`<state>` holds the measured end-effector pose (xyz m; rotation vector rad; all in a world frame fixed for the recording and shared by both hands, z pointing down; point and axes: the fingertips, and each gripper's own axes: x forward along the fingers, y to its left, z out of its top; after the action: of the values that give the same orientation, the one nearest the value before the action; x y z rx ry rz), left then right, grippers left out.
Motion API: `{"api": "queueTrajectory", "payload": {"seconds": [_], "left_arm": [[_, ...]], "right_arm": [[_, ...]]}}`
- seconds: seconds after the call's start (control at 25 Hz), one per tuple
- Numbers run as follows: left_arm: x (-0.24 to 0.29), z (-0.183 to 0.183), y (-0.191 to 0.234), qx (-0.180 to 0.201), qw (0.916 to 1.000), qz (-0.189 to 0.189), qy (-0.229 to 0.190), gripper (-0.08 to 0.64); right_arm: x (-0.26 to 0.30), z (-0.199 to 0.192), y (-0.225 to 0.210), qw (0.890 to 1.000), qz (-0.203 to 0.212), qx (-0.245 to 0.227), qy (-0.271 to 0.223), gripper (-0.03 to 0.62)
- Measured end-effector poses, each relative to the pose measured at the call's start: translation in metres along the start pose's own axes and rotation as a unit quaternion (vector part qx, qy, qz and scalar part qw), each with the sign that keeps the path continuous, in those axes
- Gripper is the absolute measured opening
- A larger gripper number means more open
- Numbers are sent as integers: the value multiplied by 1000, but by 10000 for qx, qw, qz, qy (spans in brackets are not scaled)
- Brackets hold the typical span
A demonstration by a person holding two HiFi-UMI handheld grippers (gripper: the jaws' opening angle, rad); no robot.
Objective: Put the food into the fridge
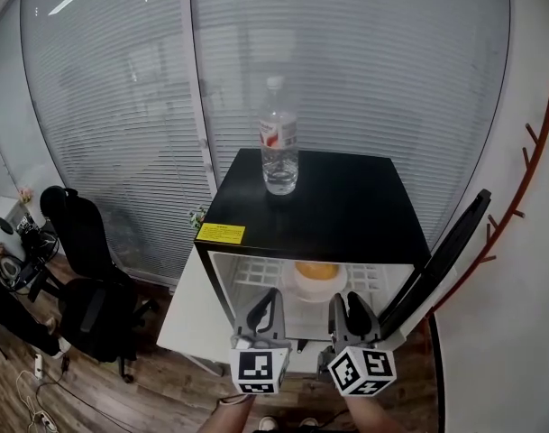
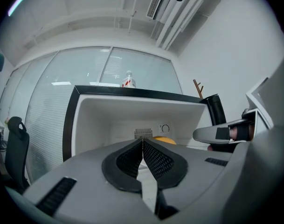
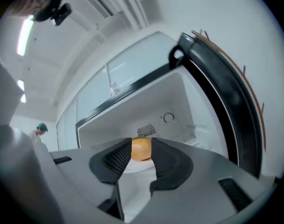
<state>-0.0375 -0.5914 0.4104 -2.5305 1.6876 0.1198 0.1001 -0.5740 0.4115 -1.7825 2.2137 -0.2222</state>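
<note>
The right claw (image 3: 141, 143) is released: its two padded jaws stand apart and press on nothing. Through the gap between them shows the food (image 3: 142, 149), a round orange-yellow item that lies farther in and is not gripped. The left claw (image 2: 142, 141) is clenched, with its ribbed pads meeting along one line and nothing between them.

In the head view both claws hang side by side at the near edge of the open fridge (image 1: 346, 206), the left claw (image 1: 265, 312) just left of the right claw (image 1: 346, 308), and both point inward. The food (image 1: 317, 269) sits in a white bowl (image 1: 319, 287) on the white wire shelf (image 1: 256, 273) inside the fridge, just beyond the right claw's tips and right of centre. The left gripper view catches only the top of the food (image 2: 164, 140) over the claw's body.

The fridge door (image 1: 436, 260) is swung out to the right. On the back wall inside are a round dial (image 3: 168, 117) and a small vent (image 3: 146, 130). A clear water bottle (image 1: 279, 152) stands upright on the black top of the fridge, towards its far left. The fridge rests on a white worktop (image 1: 186, 318). A black office chair (image 1: 85, 269) stands well to the left, and a reddish coat rack (image 1: 526, 170) rises at the right wall.
</note>
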Motion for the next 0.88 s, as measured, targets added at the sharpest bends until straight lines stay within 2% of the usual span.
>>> {"api": "queueTrajectory", "payload": {"seconds": [0.12, 0.24, 0.48, 0.68, 0.88], "left_arm": [[-5, -2, 0, 68, 10000, 20, 43, 29], [-10, -5, -1, 62, 9999, 45, 83, 29], [-13, -8, -6, 120, 9999, 34, 104, 29], [-12, -3, -12, 147, 9999, -16, 48, 29], [-10, 1, -16, 151, 9999, -44, -6, 29]], "right_arm": [[-4, 11, 7, 9954, 32, -940, -181, 126], [-7, 17, 14, 9893, 146, -1402, -383, 121], [-5, 17, 18, 9918, 302, -1191, -364, 77], [-4, 18, 18, 9912, 340, -1236, -324, 39], [-3, 11, 18, 9901, 299, -1373, -48, 26]]}}
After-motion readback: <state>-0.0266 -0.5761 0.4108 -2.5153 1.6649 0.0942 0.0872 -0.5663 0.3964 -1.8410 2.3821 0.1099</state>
